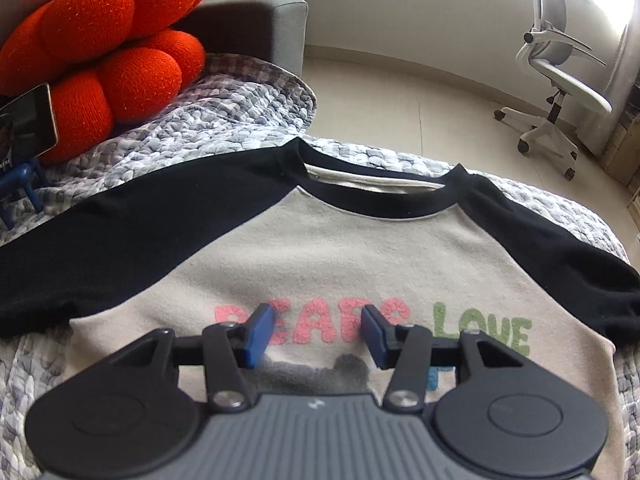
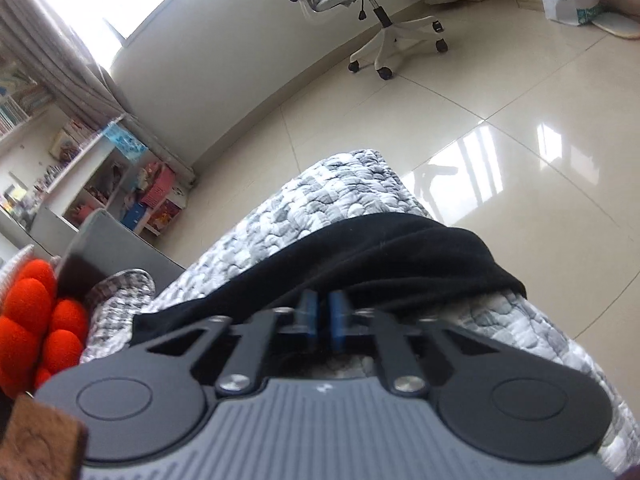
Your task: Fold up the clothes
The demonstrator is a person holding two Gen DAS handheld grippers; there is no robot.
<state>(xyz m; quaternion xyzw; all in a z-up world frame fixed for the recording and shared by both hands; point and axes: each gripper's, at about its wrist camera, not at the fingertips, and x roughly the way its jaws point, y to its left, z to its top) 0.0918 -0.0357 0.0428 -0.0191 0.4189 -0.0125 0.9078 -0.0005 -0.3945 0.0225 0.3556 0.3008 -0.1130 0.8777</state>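
A beige T-shirt (image 1: pixel 320 256) with black raglan sleeves and a black collar lies flat, front up, on a grey patterned quilt (image 1: pixel 224 120). Pink and green letters run across its chest. My left gripper (image 1: pixel 318 332) hovers over those letters, open, with nothing between its blue pads. In the right wrist view, the shirt's black sleeve (image 2: pixel 380 256) drapes over the quilt's edge (image 2: pixel 320 200). My right gripper (image 2: pixel 323 312) sits at the sleeve's near hem, its blue pads pressed together with the fabric edge at their tips.
An orange knotted cushion (image 1: pixel 120 48) and a phone on a blue stand (image 1: pixel 26 124) sit at the left of the quilt, by a grey sofa arm (image 1: pixel 248 28). A white office chair (image 2: pixel 360 0) stands on the tiled floor beyond. Shelves (image 2: pixel 100 168) line the wall.
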